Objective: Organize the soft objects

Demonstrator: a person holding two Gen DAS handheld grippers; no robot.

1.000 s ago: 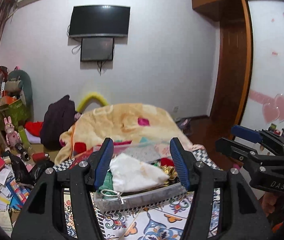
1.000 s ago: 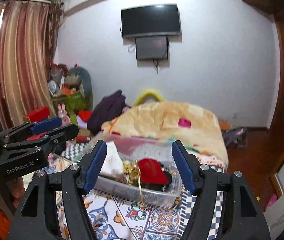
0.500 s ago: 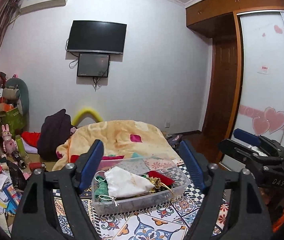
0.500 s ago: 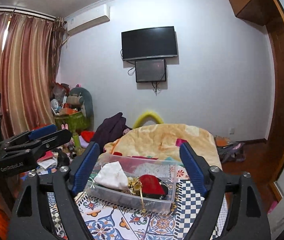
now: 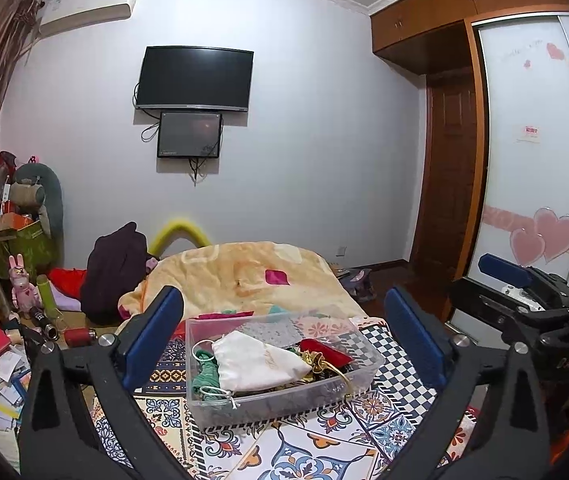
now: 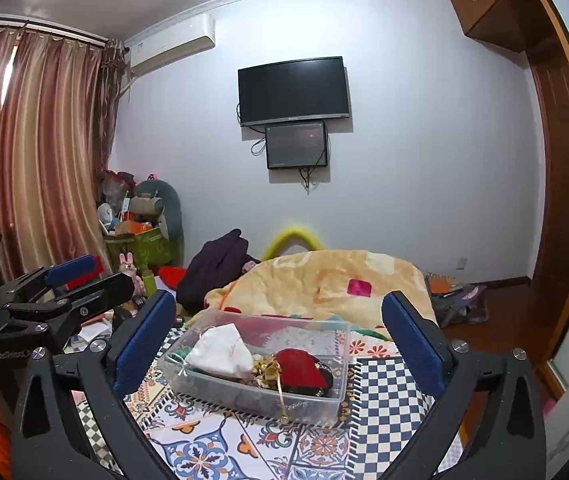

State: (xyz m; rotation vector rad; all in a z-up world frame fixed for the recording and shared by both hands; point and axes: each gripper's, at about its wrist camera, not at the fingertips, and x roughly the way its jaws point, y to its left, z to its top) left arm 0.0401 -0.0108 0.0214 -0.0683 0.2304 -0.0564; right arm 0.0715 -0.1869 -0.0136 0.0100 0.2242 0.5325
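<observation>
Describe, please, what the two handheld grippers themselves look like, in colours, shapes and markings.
Both match: the left gripper and right gripper have matte black angular plastic frames with triangular cutouts and silver screw heads. Each finger carries a flat blue pad. From the side, white lettering shows on the bodies, "DAS" on the right one. No cables or sleeves show.

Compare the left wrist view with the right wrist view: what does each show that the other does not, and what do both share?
Only the left wrist view shows the wardrobe door with pink hearts and the green pouch in the bin. Only the right wrist view shows the striped curtains. Both show the clear plastic bin on the patterned cloth, the white pouch, the red pouch, and both the left gripper and the right gripper, open and empty.
</observation>
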